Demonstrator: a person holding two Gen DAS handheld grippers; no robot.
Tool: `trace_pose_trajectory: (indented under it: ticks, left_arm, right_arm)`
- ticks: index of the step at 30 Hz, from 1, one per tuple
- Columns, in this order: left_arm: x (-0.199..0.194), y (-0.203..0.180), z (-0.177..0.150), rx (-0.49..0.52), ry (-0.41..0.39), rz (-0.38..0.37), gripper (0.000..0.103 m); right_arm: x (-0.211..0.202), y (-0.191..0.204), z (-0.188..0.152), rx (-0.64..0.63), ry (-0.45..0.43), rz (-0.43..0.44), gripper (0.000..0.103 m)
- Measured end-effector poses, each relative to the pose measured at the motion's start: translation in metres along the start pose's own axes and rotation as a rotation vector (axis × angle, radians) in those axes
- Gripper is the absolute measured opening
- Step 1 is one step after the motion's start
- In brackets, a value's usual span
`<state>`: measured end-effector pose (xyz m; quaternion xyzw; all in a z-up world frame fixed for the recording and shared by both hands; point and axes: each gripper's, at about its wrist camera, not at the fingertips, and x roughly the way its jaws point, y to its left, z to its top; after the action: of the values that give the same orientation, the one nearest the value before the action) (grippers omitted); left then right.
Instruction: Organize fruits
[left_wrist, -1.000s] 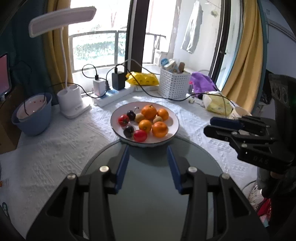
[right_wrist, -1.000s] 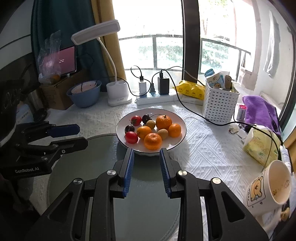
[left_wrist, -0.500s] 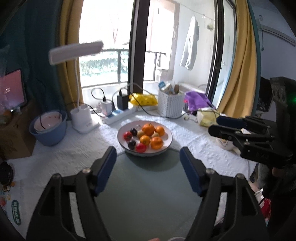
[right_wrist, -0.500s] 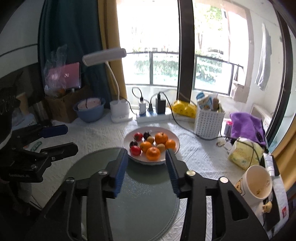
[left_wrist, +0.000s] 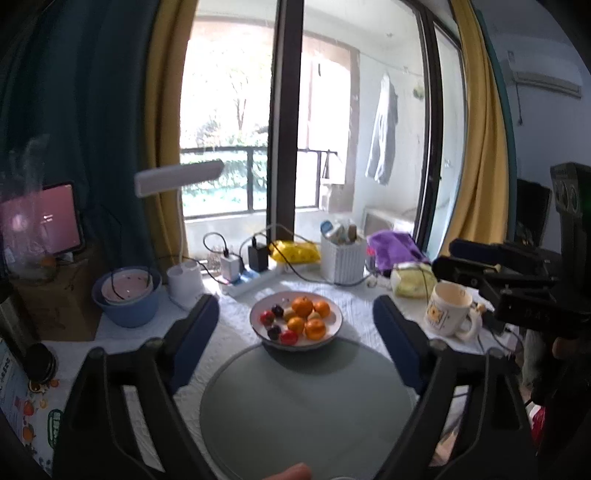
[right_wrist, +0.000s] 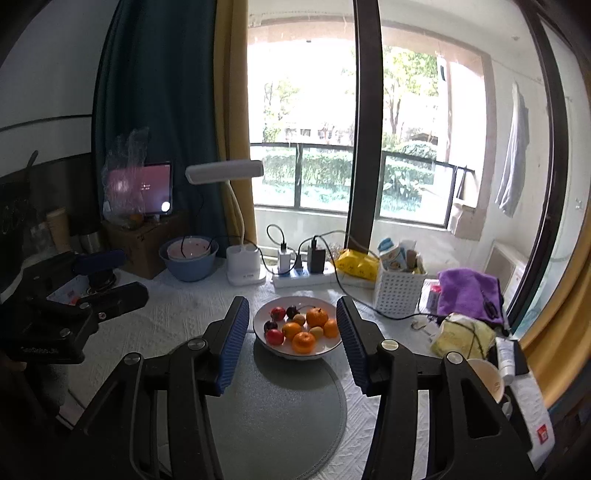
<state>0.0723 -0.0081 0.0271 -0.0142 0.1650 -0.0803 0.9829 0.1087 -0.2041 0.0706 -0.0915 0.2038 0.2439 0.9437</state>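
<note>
A white bowl (left_wrist: 334, 325) (right_wrist: 332, 347) holds several oranges (left_wrist: 302, 306) (right_wrist: 303, 342), red and dark small fruits (left_wrist: 266, 317) (right_wrist: 274, 336) and pale ones. It stands on the white tablecloth at the far edge of a round grey mat (left_wrist: 306, 406) (right_wrist: 280, 410). My left gripper (left_wrist: 295, 325) is open wide and empty, held high and back from the bowl. My right gripper (right_wrist: 291, 325) is open and empty, also well back from the bowl. Each gripper shows at the side of the other's view.
Behind the bowl are a white desk lamp (right_wrist: 242, 258), a power strip with chargers (right_wrist: 303, 275), a yellow bag (right_wrist: 356, 260) and a white basket (right_wrist: 397, 288). A blue bowl (left_wrist: 127, 302) stands left; a mug (left_wrist: 448, 310), purple cloth (right_wrist: 467, 291) and yellow pack (right_wrist: 461, 334) right.
Both grippers have pulled back and up from the bowl, which looks smaller now. Both have opened wider, the left one most.
</note>
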Motion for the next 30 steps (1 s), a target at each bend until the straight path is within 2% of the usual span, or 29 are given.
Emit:
trace_pose_trajectory:
  ticks: [1, 4, 6, 8, 12, 15, 21, 27, 30]
  left_arm:
    - [-0.005, 0.0, 0.001, -0.004, -0.016, 0.002, 0.097]
    - [-0.018, 0.003, 0.003, -0.029, -0.068, 0.012, 0.098]
    - [-0.029, 0.004, 0.007, -0.043, -0.108, 0.031, 0.098]
    - [-0.037, 0.006, 0.009, -0.045, -0.138, 0.062, 0.098]
    - [-0.053, 0.007, 0.008, -0.082, -0.188, 0.121, 0.098]
    - [-0.065, 0.0, 0.005, -0.056, -0.223, 0.183, 0.099]
    - [-0.077, -0.007, 0.002, -0.019, -0.252, 0.165, 0.099]
    - [-0.082, -0.008, 0.001, -0.012, -0.271, 0.144, 0.099]
    - [-0.076, -0.006, -0.003, -0.028, -0.249, 0.178, 0.099]
  right_arm:
    - [-0.004, 0.001, 0.002, -0.005, -0.006, -0.006, 0.052]
    - [-0.018, 0.003, 0.008, -0.001, -0.04, -0.03, 0.055]
    - [-0.027, 0.002, 0.012, 0.013, -0.063, -0.043, 0.081]
    - [-0.034, 0.002, 0.013, 0.022, -0.081, -0.053, 0.088]
    - [-0.042, 0.004, 0.011, 0.051, -0.103, -0.093, 0.088]
    - [-0.053, 0.004, 0.012, 0.069, -0.129, -0.11, 0.088]
    - [-0.074, 0.01, 0.007, 0.083, -0.19, -0.199, 0.088]
    - [-0.075, 0.016, -0.001, 0.089, -0.185, -0.178, 0.088]
    - [-0.074, 0.02, -0.007, 0.088, -0.181, -0.161, 0.088]
